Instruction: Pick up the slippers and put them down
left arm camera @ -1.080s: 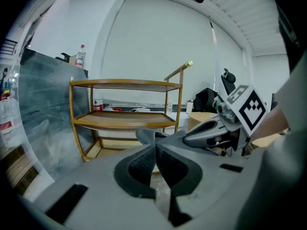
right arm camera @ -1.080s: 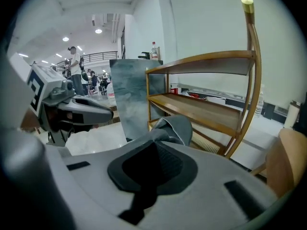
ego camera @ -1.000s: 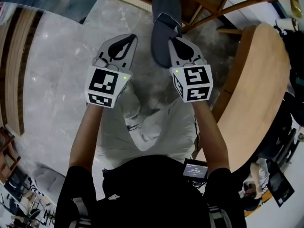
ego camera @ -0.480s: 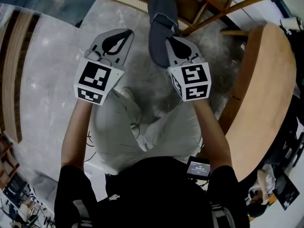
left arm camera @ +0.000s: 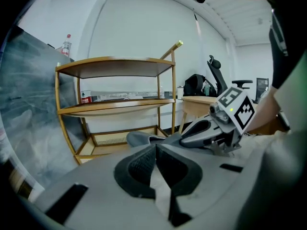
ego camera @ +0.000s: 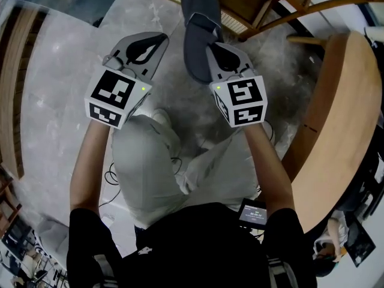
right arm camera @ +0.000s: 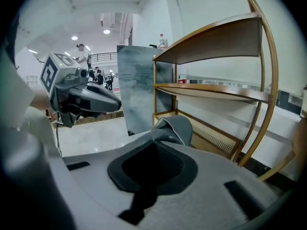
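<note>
As catalogued outward from the wearer, landmark: wooden shelf rack (left arm camera: 115,108), three tiers, curved side rails, cane-mesh bottom tier.
Person: seated facing the rack, at the far end of the scene from it; black top, pale trousers (ego camera: 144,173), bare forearms stretched toward the rack.
Small screen device (ego camera: 253,213): at the person's right hip, on the side away from the rack.
Left gripper (ego camera: 159,38): short of the rack's bottom tier, level with the other gripper and apart from it; pads pressed together edge to edge, nothing between them.
Right gripper (ego camera: 210,45): short of the rack's bottom tier, pointing at it; jaws closed, pinching the near edge of the slipper.
Slipper (ego camera: 195,29): one, dark grey with a pale trim at the opening; held at the right gripper's tips, stretching from them toward the rack's bottom tier, far end just in front of the rack. Whether it touches the floor cannot be told.
Floor (ego camera: 66,89): grey marbled stone, running from under the person up to the rack's feet.
Grey marbled panel (right arm camera: 139,85): upright, leaning just beside the rack's left end as the person faces it.
Bottle (left arm camera: 66,44): red-capped, seen at the top tier's left corner.
Round wooden table (ego camera: 336,119): to the rack's right as the person faces it, alongside the person's right arm.
</note>
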A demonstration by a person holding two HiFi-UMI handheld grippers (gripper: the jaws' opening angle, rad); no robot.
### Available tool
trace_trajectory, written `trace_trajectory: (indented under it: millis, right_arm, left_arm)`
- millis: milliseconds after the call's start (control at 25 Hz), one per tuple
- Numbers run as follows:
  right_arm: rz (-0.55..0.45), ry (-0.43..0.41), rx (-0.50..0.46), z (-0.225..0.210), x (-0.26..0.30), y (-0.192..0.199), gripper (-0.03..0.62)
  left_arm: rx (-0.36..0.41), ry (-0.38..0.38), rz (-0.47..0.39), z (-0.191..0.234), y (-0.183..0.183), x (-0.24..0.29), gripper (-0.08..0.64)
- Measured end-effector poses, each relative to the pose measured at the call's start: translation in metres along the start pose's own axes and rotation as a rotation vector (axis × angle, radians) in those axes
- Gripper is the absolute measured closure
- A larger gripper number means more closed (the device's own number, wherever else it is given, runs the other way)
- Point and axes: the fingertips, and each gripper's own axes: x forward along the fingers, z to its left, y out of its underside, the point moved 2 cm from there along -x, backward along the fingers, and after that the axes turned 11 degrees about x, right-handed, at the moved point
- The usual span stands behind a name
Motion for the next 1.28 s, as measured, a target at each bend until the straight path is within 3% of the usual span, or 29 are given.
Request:
trace_trajectory:
  millis: [480,1040,1280]
  right_arm:
    - [0.069,-0.007,-0.011,0.004,0.043,0.056,0.586]
    - [0.097,-0.001,-0.050,0.011,0.082,0.094,0.586]
    - [0.147,0.011,-0.066,0.006,0.098,0.126,0.586]
  left_arm:
    - [-0.074,0.008,0.063,-0.014,0.090,0.030,0.555]
    - [-0.125,-0.009,0.104,-0.024,0.156,0.053,0.555]
    - [-0.185,0.038,0.160,-0.049,0.191,0.063,0.555]
